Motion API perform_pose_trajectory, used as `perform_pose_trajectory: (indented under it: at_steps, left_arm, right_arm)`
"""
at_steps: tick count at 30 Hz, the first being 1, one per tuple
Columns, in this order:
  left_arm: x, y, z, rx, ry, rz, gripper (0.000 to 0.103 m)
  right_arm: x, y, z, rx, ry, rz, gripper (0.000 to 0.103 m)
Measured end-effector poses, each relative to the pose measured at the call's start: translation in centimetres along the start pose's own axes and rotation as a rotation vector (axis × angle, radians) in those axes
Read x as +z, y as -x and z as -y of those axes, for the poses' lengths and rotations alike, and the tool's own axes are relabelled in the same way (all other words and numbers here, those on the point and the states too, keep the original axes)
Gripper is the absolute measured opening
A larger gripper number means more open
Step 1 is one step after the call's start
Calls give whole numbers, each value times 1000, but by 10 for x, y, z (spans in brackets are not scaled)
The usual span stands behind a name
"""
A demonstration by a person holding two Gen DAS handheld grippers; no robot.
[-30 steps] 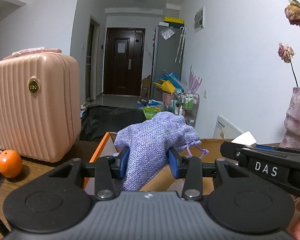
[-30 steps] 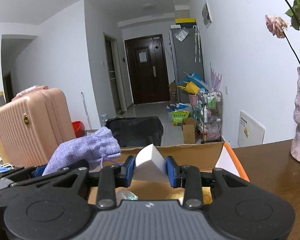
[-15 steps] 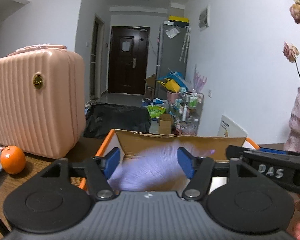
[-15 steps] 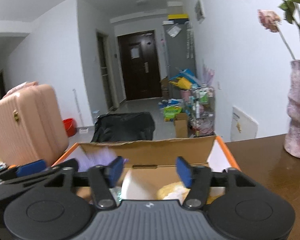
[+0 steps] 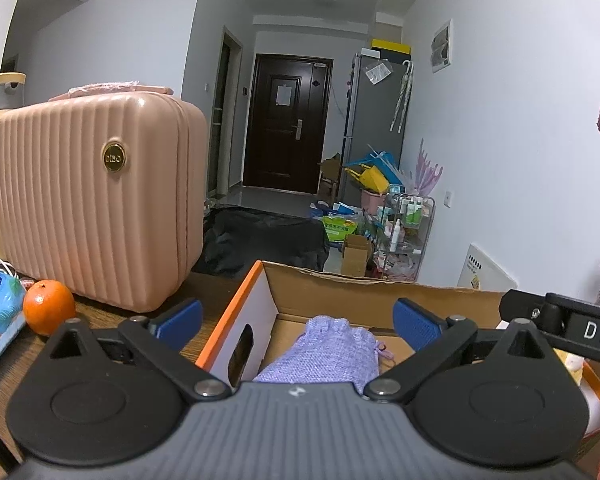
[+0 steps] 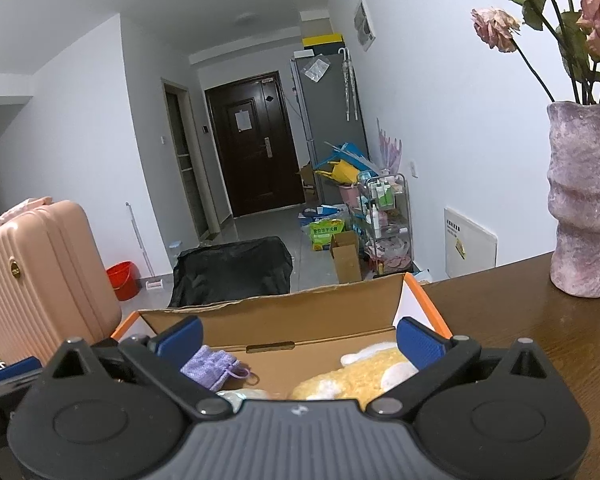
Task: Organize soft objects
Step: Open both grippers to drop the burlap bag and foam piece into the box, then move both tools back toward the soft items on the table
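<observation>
The purple pouch (image 5: 324, 354) has dropped into the box (image 5: 352, 296); both grippers' jaws are opening wide, holding nothing.

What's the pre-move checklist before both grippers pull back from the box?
1. Left gripper clear of the purple pouch: ok, jaws opening, pads off it.
2. Right gripper empty: ok, jaws opening, nothing between the pads.
3. Pouch inside the cardboard box: ok, lying on its floor.
4. Yellow plush inside the box: ok.
5. Grippers clear of each other: cannot tell, they sit close.
6. Vase clear of the right gripper: ok.
</observation>
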State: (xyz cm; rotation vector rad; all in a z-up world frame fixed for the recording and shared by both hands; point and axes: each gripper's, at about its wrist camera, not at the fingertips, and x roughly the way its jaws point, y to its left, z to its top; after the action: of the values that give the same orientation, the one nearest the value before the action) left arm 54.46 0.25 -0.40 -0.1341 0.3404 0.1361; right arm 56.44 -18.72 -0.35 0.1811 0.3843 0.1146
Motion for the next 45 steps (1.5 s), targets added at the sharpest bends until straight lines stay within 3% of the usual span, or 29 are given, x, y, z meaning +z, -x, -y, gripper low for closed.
perform_pose_trajectory:
  at_steps: [17, 45]
  left_arm:
    - [-5, 1, 1, -3, -10, -9, 103]
    - [-29, 63, -4, 0, -81, 0, 103]
  right_arm:
    - [-5, 10, -2, 2, 30, 10, 103]
    - [-41, 81, 4, -25, 112, 64, 103]
